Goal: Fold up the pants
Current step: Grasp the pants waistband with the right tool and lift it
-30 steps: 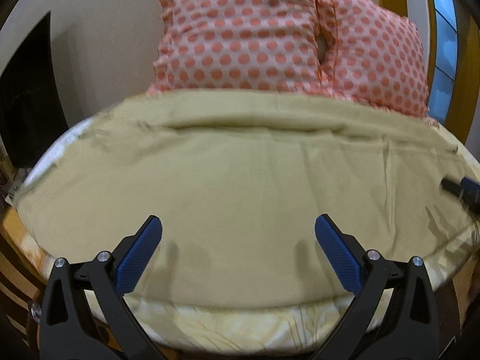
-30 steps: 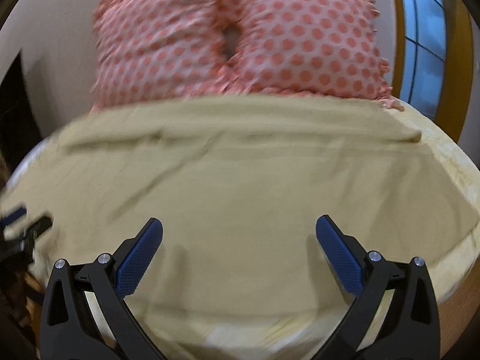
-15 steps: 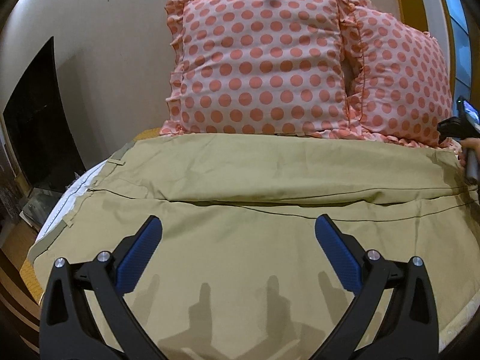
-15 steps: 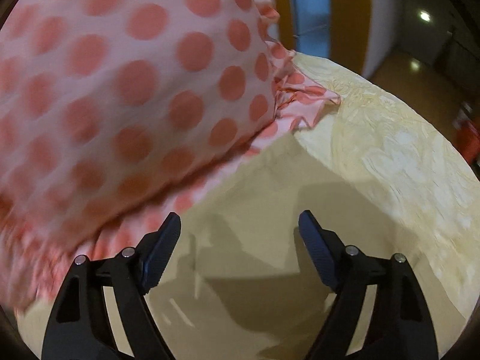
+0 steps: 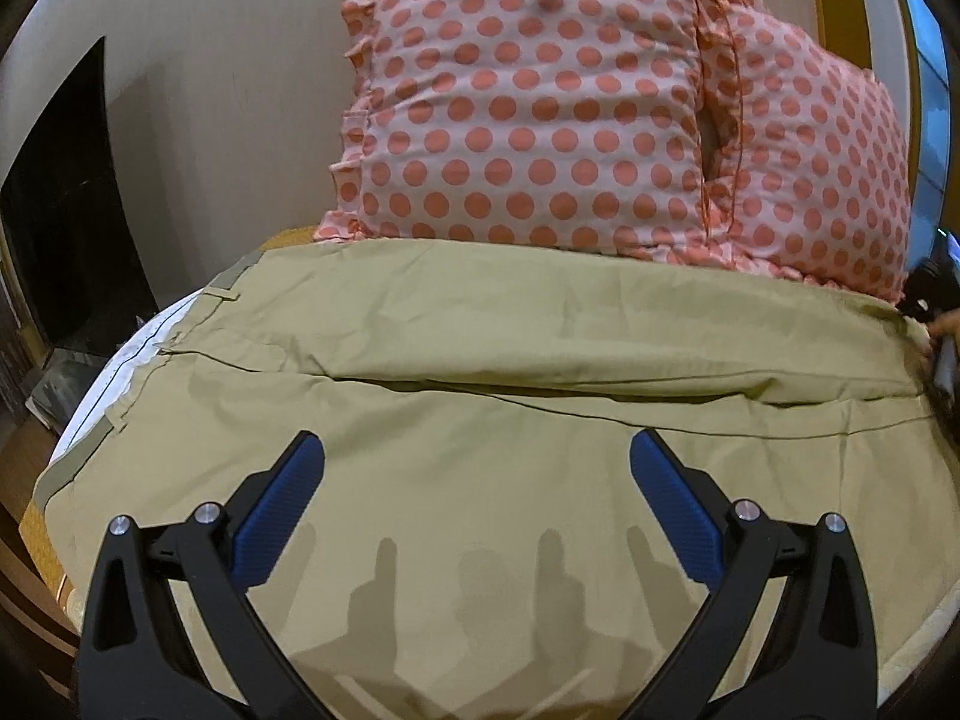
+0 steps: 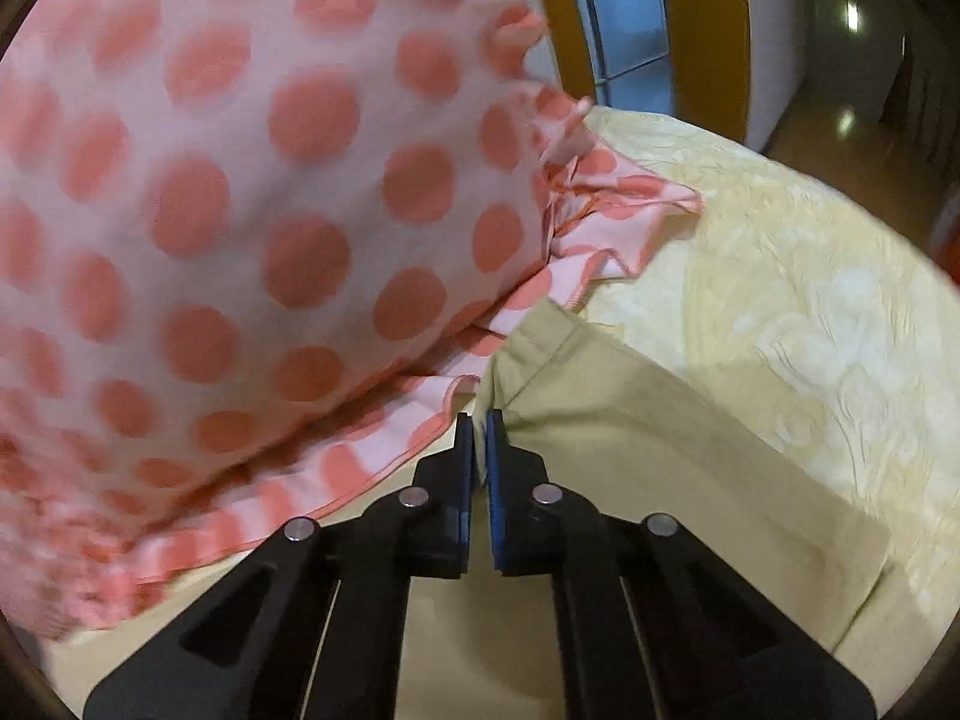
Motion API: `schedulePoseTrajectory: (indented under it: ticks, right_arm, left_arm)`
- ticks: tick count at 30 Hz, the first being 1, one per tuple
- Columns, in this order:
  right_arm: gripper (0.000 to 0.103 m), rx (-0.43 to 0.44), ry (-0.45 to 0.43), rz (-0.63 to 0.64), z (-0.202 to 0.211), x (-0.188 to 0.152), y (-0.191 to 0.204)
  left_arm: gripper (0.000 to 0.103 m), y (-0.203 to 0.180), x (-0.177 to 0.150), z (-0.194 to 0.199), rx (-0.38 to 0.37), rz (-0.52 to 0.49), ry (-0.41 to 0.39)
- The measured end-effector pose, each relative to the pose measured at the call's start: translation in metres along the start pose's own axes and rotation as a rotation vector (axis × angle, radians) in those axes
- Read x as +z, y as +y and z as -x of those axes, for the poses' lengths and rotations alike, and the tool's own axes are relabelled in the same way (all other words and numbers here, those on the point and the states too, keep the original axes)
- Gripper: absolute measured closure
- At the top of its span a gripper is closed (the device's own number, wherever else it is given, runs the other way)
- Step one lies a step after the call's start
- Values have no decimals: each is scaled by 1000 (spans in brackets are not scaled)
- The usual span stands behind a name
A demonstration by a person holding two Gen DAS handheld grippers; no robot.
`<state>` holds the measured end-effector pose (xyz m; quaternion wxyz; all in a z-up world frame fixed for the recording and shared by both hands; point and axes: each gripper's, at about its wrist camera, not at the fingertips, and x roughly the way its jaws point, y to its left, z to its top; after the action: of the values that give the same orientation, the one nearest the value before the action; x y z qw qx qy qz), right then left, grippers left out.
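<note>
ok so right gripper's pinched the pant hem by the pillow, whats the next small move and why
Probably bring the open left gripper down onto the near leg of the pants: the right gripper already pinches the far hem beside the polka-dot pillow, and the left holds nothing.

The pants (image 5: 480, 360) lie spread across the bed (image 6: 810, 300) before my left tool (image 5: 477, 480), two pillows (image 5: 528, 108) behind them, my right tool (image 6: 479, 426) at their far-right hem corner.

Home bedroom. Bed (image 6: 810, 312) with pale yellow embossed bedspread; 2 frilled pink pillows (image 5: 540, 114) with coral polka dots propped against plain beige wall (image 5: 228, 60). Window (image 6: 624, 30) with yellow-orange frame beside bed. Glossy floor (image 6: 840, 120) reflecting ceiling lights beyond.
</note>
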<state>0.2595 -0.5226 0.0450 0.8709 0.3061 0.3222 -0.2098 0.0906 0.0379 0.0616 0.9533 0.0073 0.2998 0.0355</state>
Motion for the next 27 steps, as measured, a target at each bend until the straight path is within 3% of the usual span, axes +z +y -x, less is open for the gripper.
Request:
schedulePoseTrajectory:
  ticks: [5,7,11,14,16,18,19,22,24,25,26,27]
  right_arm:
    - [99,264,-64,-65,99,-43,-46]
    - [99,349,-67,-109,144,-81,-78]
    - [99,338,3,-190,175,-142,-115]
    - [98,321,72,-226,170,-163,-125]
    - [95,315,102,-256,170,-171,-128]
    - [79,316,120,-271,165,-169,-124]
    - [62,310,124,-271,164,-171,-123]
    - [55,302,110,-260,162,-168,-115]
    - [55,291,91,-256,158,-164,-112]
    - [72,301,83,-238,152,-160,-110]
    - [101,315,89,-238,145,-157,-112]
    - [101,342,79,-272,143,-155,-118]
  left_arm:
    - [2,26,3,16,-47,91,-32]
    - [2,34,6,20,-58,108,-38]
    - [2,45,22,24,-69,109,-64]
    - [2,50,40,13,-117,109,-73]
    - [2,52,51,-3,-139,121,-32]
    - [2,55,59,-20,-165,143,14]
    - [2,58,63,-32,-175,165,45]
    - [2,67,74,-67,-202,244,130]
    - [2,73,80,-87,-205,288,168]
    - [2,76,84,-97,-204,312,180]
    - [2,77,87,-106,-197,322,185]
    - [2,78,90,-115,-184,326,195]
